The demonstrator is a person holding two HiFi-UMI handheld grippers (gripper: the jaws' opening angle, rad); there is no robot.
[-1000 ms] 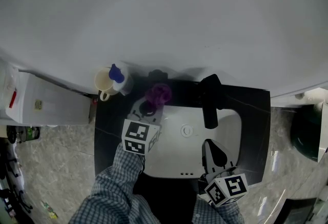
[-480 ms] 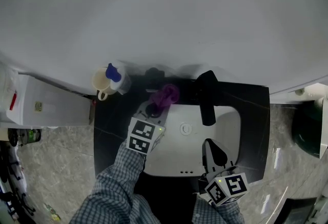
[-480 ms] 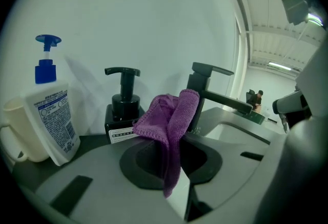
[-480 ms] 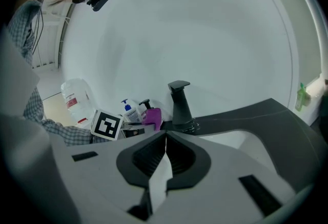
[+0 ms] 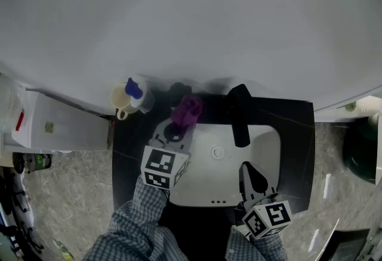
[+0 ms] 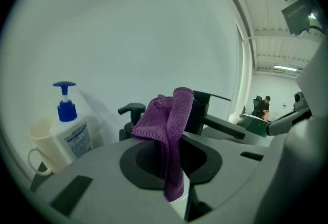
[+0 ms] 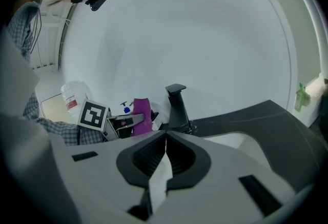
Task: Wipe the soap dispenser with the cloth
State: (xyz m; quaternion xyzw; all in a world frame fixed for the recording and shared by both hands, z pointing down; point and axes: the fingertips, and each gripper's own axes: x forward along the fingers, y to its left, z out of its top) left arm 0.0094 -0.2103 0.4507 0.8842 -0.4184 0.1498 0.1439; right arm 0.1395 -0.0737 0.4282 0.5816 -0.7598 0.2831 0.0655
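A white soap bottle with a blue pump stands at the counter's back left beside a cream mug. A black pump dispenser stands right of it, against the wall. My left gripper is shut on a purple cloth, which is held up just in front of the black dispenser; I cannot tell if they touch. My right gripper is shut and holds nothing, low over the white sink.
A black faucet rises at the back of the white sink basin, set in a black countertop. A white box stands left of the counter, a dark bin to the right.
The left gripper swung the cloth a little right, then back left and slightly toward me. The right gripper has barely moved.
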